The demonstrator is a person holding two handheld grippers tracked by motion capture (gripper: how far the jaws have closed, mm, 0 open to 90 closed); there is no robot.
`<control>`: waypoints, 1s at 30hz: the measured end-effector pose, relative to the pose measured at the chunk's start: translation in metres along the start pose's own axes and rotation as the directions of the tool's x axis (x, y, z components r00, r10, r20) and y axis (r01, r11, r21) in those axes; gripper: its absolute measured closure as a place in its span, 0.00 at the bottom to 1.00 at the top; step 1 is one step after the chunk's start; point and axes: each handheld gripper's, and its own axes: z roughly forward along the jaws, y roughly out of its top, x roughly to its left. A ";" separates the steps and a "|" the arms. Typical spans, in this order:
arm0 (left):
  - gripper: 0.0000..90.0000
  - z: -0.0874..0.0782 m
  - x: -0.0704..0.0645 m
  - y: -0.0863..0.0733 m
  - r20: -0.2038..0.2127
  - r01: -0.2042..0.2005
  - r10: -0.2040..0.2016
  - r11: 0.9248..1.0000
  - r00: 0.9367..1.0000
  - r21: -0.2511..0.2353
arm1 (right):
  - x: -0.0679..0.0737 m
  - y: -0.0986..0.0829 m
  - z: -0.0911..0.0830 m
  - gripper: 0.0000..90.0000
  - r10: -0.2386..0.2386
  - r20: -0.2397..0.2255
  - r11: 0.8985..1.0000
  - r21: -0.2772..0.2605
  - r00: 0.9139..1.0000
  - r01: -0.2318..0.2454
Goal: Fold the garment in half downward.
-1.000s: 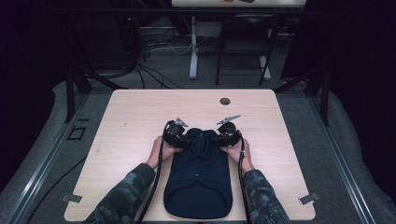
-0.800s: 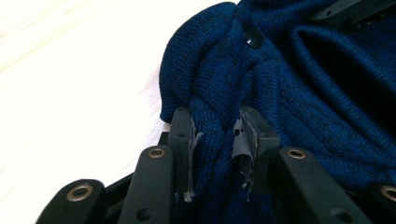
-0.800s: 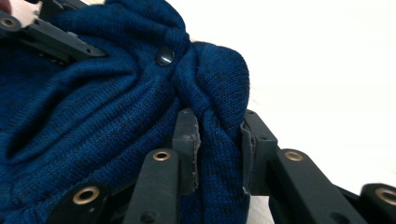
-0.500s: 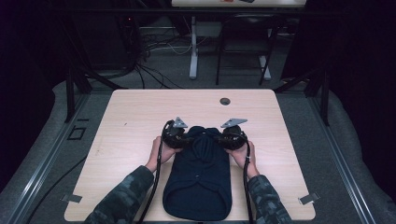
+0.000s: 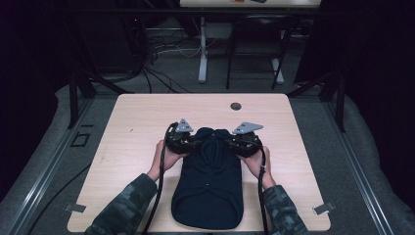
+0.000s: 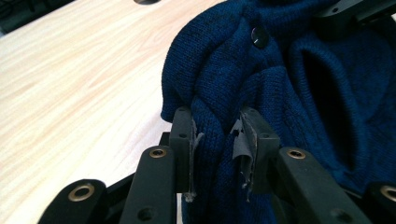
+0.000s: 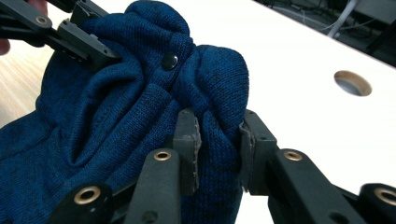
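A dark blue knitted garment [image 5: 210, 186] with small dark buttons [image 6: 258, 36] lies on the wooden table [image 5: 137, 122], reaching from the middle toward the near edge. My left gripper [image 5: 188, 142] holds its upper left part, jaws shut on a fold of the knit [image 6: 215, 135]. My right gripper [image 5: 235, 143] holds the upper right part, jaws shut on another bunched fold [image 7: 217, 135]. The two grippers stand close together, facing each other, with the top of the garment gathered between them. In the right gripper view the left gripper's jaw [image 7: 88, 42] presses into the cloth.
A round cable hole [image 5: 236, 106] sits in the table near its far edge. Metal clips [image 5: 323, 208] mark the near corners. Behind the table are chair and desk legs [image 5: 202, 54], cables and dark floor. Bare wood lies left, right and beyond the garment.
The garment's top has been gathered further, its collar bunched between the grippers. Both hands have shifted slightly away from the person, still holding the knit.
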 end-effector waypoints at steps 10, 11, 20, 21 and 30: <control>0.76 -0.013 -0.005 0.007 0.004 -0.029 0.030 1.000 1.000 -0.002 | 0.010 0.010 -0.015 0.79 -0.112 0.074 0.992 -0.054 0.991 0.116; 0.76 -0.014 -0.005 0.008 0.000 -0.030 0.030 1.000 1.000 -0.006 | 0.010 0.011 -0.017 0.79 -0.120 0.078 0.991 -0.057 0.990 0.124; 0.78 -0.029 -0.006 0.017 -0.016 -0.054 0.053 0.997 0.998 -0.049 | 0.014 0.014 -0.028 0.79 -0.144 0.104 0.976 -0.151 0.984 0.159; 0.79 -0.030 -0.007 0.018 -0.022 -0.063 0.062 0.997 0.998 -0.054 | 0.013 0.014 -0.030 0.79 -0.146 0.103 0.975 -0.151 0.984 0.161; 0.83 -0.031 -0.021 0.027 -0.127 -0.191 0.180 0.978 0.975 -0.088 | 0.005 0.010 -0.037 0.74 -0.083 0.051 0.987 -0.134 0.995 0.089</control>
